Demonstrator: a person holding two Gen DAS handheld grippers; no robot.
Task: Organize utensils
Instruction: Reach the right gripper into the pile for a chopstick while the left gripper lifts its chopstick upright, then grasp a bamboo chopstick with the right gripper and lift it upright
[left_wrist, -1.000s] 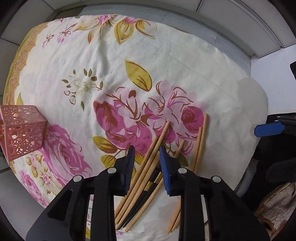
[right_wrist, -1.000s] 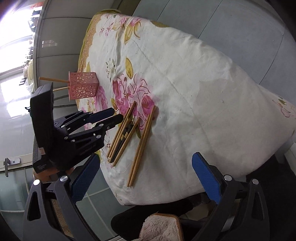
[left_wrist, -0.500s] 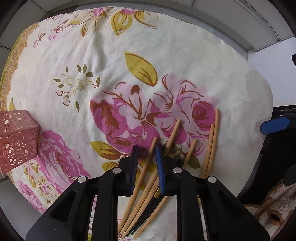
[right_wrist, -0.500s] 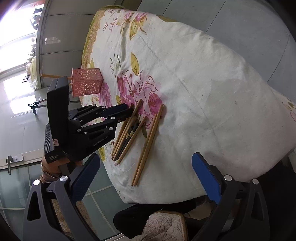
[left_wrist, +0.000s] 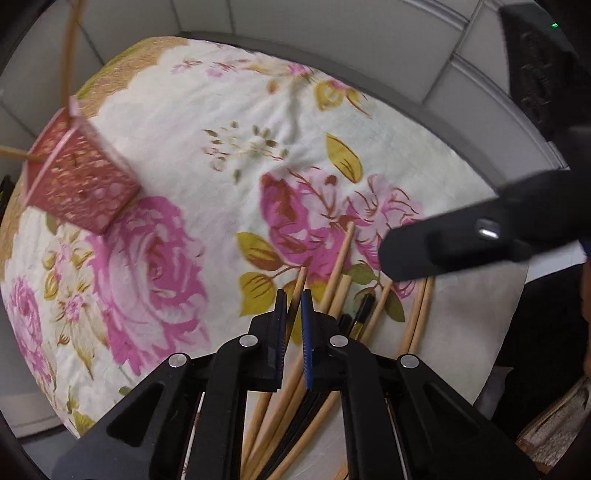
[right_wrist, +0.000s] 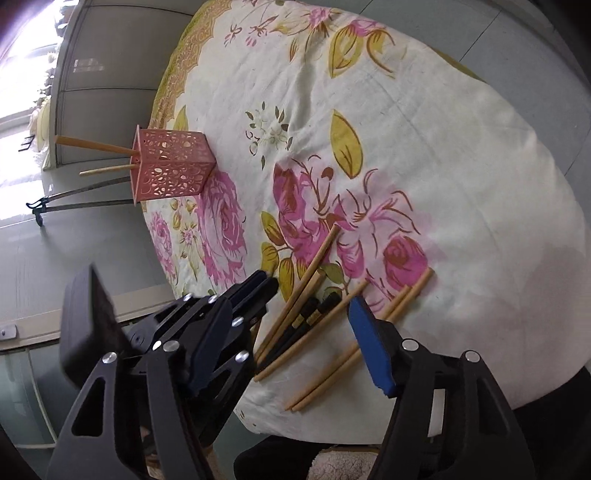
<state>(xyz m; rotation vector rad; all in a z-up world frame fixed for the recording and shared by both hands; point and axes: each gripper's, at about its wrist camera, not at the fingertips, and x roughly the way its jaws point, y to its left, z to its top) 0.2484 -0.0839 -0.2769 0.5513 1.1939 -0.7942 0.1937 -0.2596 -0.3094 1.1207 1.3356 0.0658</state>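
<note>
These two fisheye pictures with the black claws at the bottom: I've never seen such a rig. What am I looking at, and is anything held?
No robot here: a person holds a two-finger claw in each hand, and a camera on each looks forward along its fingers. One picture is from the left claw, the other from the right claw; each also catches the other claw.

Below is a flowered cloth over a table. On it lie several loose wooden chopsticks and a black pair. A pink cut-out holder stands further off with two chopsticks already in it.

The left claw is shut on one wooden chopstick. The right claw is closing over the pair of chopsticks at the pile's edge, its pads not yet pressing them.
</note>
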